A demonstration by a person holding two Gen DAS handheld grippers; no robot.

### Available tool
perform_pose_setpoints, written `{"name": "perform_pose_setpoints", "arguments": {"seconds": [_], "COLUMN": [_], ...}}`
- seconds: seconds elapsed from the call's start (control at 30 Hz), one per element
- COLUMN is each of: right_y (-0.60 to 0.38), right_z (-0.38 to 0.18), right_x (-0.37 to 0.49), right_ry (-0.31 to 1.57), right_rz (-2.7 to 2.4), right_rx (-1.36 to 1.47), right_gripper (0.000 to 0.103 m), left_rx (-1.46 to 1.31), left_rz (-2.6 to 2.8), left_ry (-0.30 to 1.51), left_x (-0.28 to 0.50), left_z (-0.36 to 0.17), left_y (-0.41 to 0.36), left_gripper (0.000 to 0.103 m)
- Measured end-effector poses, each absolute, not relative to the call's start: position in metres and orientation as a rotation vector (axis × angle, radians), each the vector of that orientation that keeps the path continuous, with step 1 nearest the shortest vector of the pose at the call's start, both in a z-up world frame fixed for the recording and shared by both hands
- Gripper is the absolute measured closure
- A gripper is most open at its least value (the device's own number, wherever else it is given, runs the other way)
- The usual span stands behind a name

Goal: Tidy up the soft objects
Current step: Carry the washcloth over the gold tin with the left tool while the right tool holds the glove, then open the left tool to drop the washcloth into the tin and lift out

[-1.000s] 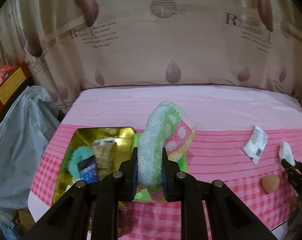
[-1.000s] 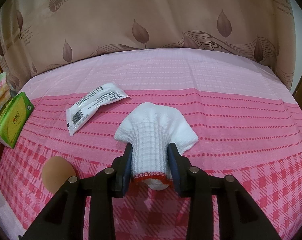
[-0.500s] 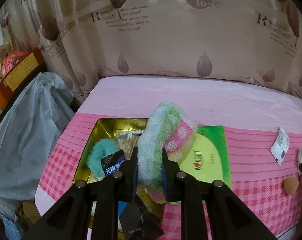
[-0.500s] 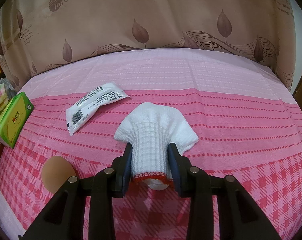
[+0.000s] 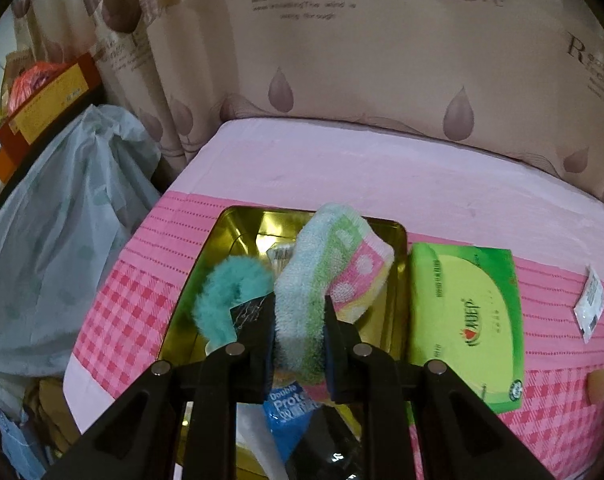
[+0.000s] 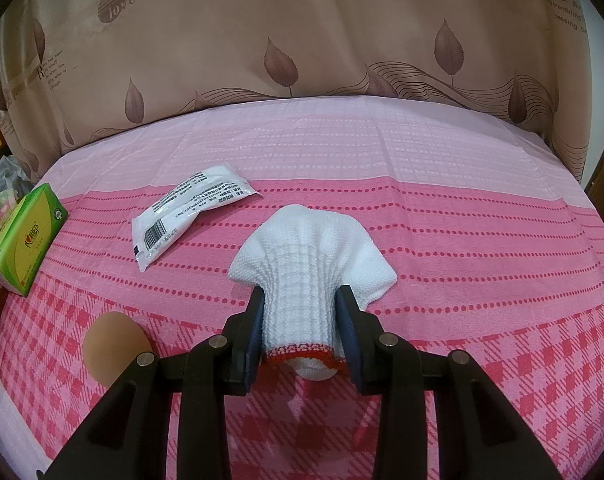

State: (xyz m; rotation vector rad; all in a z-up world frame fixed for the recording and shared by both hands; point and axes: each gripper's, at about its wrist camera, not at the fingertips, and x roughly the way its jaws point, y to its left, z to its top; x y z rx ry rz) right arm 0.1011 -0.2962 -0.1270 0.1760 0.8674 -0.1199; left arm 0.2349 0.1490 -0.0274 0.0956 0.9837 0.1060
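The left hand-held gripper point(image 5: 298, 332) pinched a folded towel point(image 5: 321, 264) above the gold tin point(image 5: 397, 280), where a teal puff point(image 5: 226, 296) and a blue packet point(image 5: 290, 412) lay. Right of the tin sat a green tissue pack point(image 5: 465, 320). The right hand-held gripper point(image 6: 300, 320) pinched a white glove point(image 6: 309, 256) resting on the worktop point(image 6: 481, 240), a sachet point(image 6: 190, 212) and a tan sponge point(image 6: 112, 344) lying between glove and tin.
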Motion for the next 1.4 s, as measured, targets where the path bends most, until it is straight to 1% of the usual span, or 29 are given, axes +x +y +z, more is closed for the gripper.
{"name": "perform_pose_setpoints", "arguments": {"seconds": [0.23,0.27,0.63,0.8,0.93,1.4], "right_y": [-0.296,-0.296,-0.296,-0.296,-0.295,-0.292], "right_z": [-0.127,-0.127,-0.128,-0.128,-0.128,-0.129], "right_x": [0.101,0.101,0.101,0.101,0.101,0.103], "right_ry": [0.867,0.867,0.868,0.868,0.868,0.875], "right_rz": [-0.120,-0.120,-0.119,-0.120,-0.121,-0.130], "right_rx": [0.176,0.175,0.175,0.174,0.170,0.147], "right_gripper": [0.069,0.069,0.068,0.068,0.068,0.068], "left_rx": [0.063,0.064,0.105,0.131,0.143,0.190], "left_rz": [0.122,0.124,0.143,0.140,0.121,0.110], "left_ry": [1.006,1.006,1.000,0.986,0.971,0.902], "left_x": [0.242,0.243,0.241,0.235,0.229,0.188], "left_z": [-0.040,-0.041,-0.042,-0.037,-0.031,-0.010], "left_y": [0.163,0.164,0.160,0.155,0.152,0.153], "left_gripper": [0.083,0.081,0.074,0.073,0.069,0.069]}}
